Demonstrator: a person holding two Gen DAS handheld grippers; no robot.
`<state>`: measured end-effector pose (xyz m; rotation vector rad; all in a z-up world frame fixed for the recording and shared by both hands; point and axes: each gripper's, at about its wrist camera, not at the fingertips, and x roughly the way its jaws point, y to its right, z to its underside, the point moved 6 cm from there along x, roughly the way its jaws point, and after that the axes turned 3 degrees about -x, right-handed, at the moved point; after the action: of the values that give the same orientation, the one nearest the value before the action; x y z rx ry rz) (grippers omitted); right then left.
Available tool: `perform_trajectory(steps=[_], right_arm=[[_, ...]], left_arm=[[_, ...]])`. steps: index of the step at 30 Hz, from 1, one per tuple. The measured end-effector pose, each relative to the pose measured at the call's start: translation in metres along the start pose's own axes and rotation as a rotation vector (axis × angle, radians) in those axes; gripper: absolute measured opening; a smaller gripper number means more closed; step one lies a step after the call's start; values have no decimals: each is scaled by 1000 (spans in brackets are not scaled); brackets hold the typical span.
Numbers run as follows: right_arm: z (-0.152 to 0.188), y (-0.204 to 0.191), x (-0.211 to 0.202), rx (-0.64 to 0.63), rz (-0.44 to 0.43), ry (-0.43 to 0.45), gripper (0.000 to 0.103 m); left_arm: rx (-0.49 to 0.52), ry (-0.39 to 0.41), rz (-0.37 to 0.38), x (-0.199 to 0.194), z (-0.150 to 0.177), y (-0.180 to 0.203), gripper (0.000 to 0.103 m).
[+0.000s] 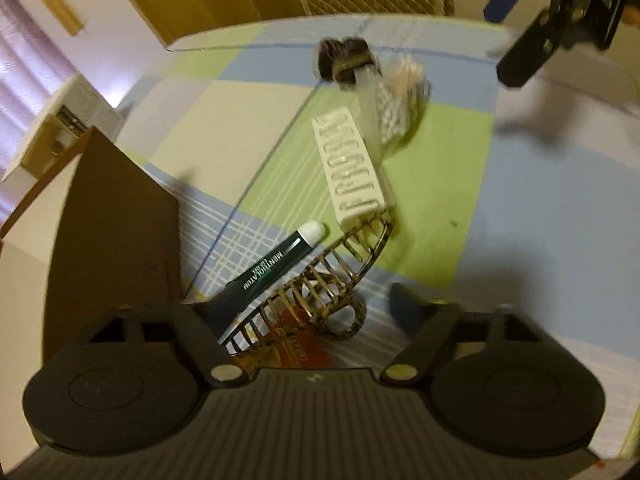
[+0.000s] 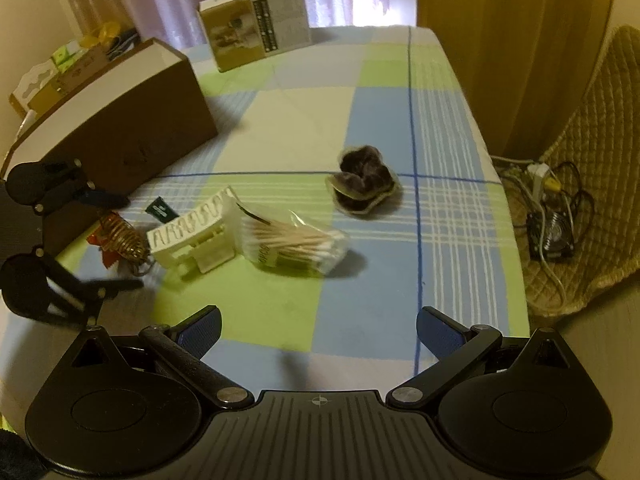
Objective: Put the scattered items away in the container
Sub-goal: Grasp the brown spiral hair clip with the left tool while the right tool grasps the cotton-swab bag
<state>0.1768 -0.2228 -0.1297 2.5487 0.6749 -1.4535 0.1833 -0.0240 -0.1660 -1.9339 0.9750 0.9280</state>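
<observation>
Right wrist view: the left tongs hang wide open around a metal claw hair clip, holding nothing, beside the brown cardboard box that serves as container. The right tongs hover open and empty above the checked tabletop. Nearby lie a green lip balm stick, a white plastic clip, a bag of cotton swabs and a dark scrunchie. For a good grasp, centre the fingers on the clip's curved ribs, clear of the balm, before closing.
</observation>
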Motion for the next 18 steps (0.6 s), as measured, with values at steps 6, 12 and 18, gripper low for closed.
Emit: perform_trajectory(steps=[6, 12, 18], right_arm=[[7, 7, 0, 22, 14, -13, 101], [9, 6, 0, 13, 13, -18, 101], [8, 4, 3, -2, 6, -21, 101]], left_arm=[[-41, -12, 75, -10, 10, 10, 23], [-227, -26, 106, -18, 17, 15, 24], [-356, 3, 127, -21, 8, 11, 50]])
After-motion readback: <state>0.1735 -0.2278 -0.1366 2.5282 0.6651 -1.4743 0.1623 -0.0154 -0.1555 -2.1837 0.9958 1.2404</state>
